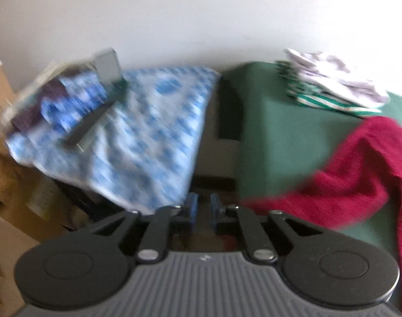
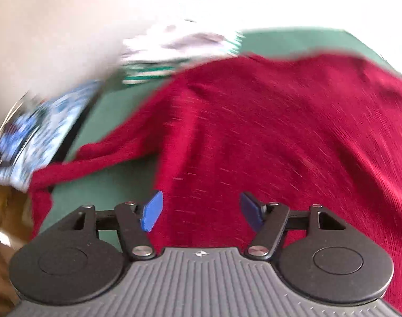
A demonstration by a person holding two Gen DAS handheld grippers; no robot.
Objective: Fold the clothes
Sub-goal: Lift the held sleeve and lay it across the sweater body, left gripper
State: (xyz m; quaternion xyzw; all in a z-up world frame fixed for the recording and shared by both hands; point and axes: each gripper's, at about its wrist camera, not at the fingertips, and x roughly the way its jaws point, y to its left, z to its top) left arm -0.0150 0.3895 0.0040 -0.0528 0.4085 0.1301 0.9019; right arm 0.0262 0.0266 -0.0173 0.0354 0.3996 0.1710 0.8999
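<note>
Green tabletop [image 1: 293,137] has the red sweater [image 2: 267,137] spread out for folding, finished stack [image 1: 333,84] parked at the back; left gripper [image 1: 201,210] sits narrow and empty, right gripper [image 2: 201,211] wide over the sweater, gripping nothing

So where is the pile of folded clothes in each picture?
Left wrist view: the folded pile sits at the upper right, on the green table, above the red sweater.
Right wrist view: the pile is blurred at the upper middle-left, just behind the sweater's top edge.
Shared landmark: the blue patterned cloth, left of the table in both.
</note>
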